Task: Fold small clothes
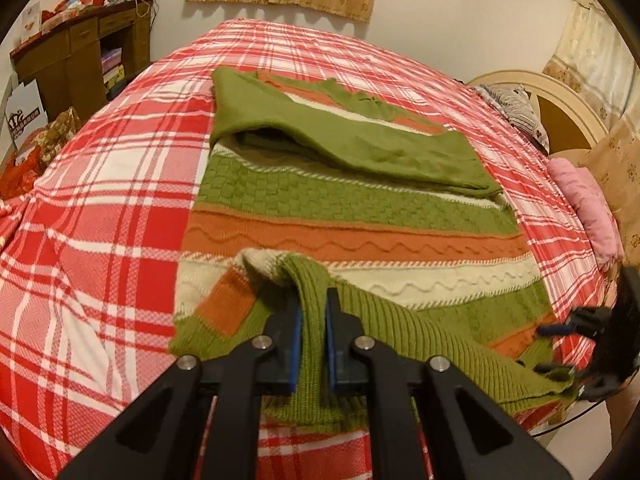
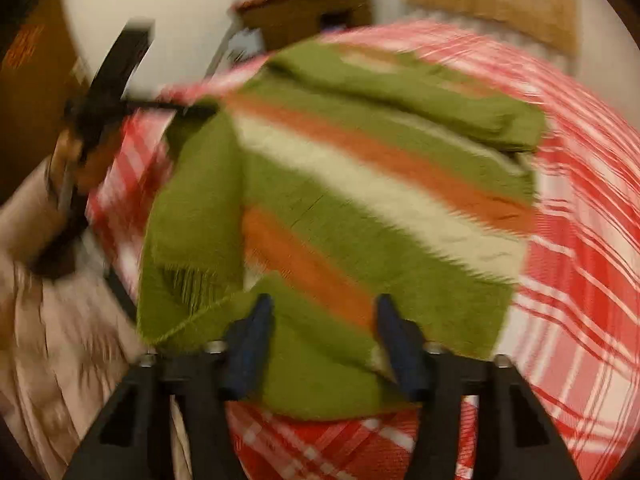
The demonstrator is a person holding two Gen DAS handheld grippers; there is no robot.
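A knitted sweater [image 1: 352, 208] with green, orange and cream stripes lies spread on the red plaid bed [image 1: 100, 200]. One green sleeve [image 1: 360, 140] is folded across its far part. My left gripper [image 1: 312, 300] is shut on the green ribbed hem, which is lifted and bunched between the blue pads. In the blurred right wrist view, my right gripper [image 2: 325, 304] stands open just over the other end of the hem on the sweater [image 2: 360, 184]; its pads do not press the cloth. The left gripper [image 2: 192, 110] shows at the upper left, the right gripper [image 1: 554, 349] at the right edge.
A wooden cabinet [image 1: 80, 52] piled with red boxes stands beyond the bed's far left corner. A striped pillow [image 1: 516, 108], a round headboard [image 1: 560, 112] and a pink cloth [image 1: 588, 200] lie on the right. A person's pale sleeve [image 2: 40, 280] is at the near edge.
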